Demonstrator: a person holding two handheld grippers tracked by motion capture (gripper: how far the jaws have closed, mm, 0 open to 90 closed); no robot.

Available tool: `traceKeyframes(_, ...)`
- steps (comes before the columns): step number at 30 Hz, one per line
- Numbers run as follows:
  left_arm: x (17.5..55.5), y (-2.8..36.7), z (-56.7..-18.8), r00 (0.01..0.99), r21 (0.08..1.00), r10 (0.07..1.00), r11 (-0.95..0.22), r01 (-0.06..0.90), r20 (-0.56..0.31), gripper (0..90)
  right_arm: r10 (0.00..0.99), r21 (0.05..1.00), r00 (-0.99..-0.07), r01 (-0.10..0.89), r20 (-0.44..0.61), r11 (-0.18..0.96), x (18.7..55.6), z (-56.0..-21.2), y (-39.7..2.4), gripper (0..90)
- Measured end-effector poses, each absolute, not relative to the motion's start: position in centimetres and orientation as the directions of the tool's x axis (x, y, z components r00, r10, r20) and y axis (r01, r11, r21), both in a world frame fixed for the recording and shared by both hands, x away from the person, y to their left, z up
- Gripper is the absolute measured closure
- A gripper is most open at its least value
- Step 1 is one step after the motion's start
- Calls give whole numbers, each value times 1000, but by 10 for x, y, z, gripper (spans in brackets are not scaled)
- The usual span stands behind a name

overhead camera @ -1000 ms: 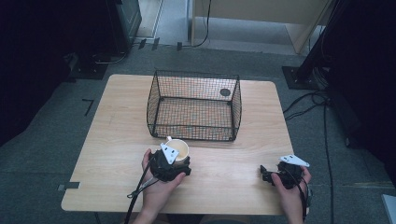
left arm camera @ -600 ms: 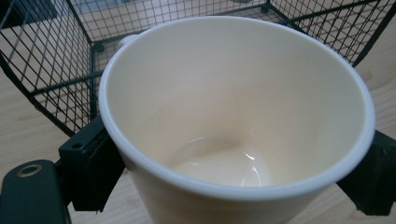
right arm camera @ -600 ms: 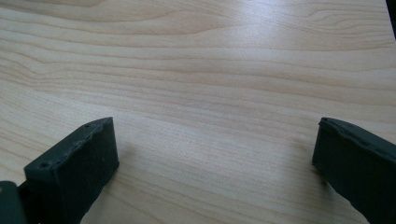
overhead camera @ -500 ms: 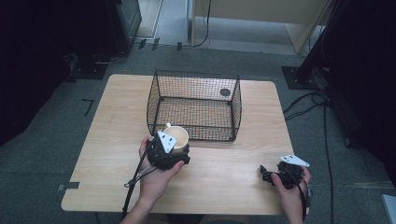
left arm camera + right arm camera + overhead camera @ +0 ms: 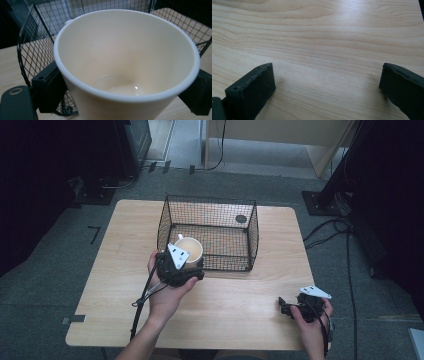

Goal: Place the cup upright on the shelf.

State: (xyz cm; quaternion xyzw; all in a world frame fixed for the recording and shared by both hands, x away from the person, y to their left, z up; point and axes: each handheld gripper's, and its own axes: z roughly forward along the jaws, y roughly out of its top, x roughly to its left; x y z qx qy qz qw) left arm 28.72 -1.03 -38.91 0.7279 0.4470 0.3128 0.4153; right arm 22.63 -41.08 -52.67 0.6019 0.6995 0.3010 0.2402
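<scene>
A: So, where is the cup (image 5: 189, 249) now?

B: It is pinched in the left gripper (image 5: 186, 265), at the wire basket's (image 5: 248, 232) near-left corner, about 7 o'clock of it.

A: And the right gripper (image 5: 289, 308)?

B: Spread wide, holding nothing, low over the table (image 5: 240, 305) at 5 o'clock.

A: What risk?

B: I think the cup bottom may catch the basket rim and slip.

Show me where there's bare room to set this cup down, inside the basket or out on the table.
The wire basket floor is bare except a small dark disc at its far right corner. The table is bare left of the basket, and between the left gripper, holding the cup, and the right gripper. It is crowded only at the basket's near left corner.
</scene>
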Motion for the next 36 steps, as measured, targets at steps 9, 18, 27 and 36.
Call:
traceKeyframes(9,313,-15,-382,383,916,918,-237,323,103,94,986,710,-164,698,28,96,227,-527,-410,0)
traceKeyframes(18,353,-18,-385,375,902,921,-246,356,103,93,986,710,-165,698,28,97,227,-527,-410,0)
traceKeyframes(27,383,-27,-396,384,874,921,-242,421,70,94,985,710,-170,697,27,100,227,-527,-410,0)
traceKeyframes(36,406,-34,-402,396,847,916,-264,461,69,94,985,710,-173,696,27,103,227,-527,-410,0)
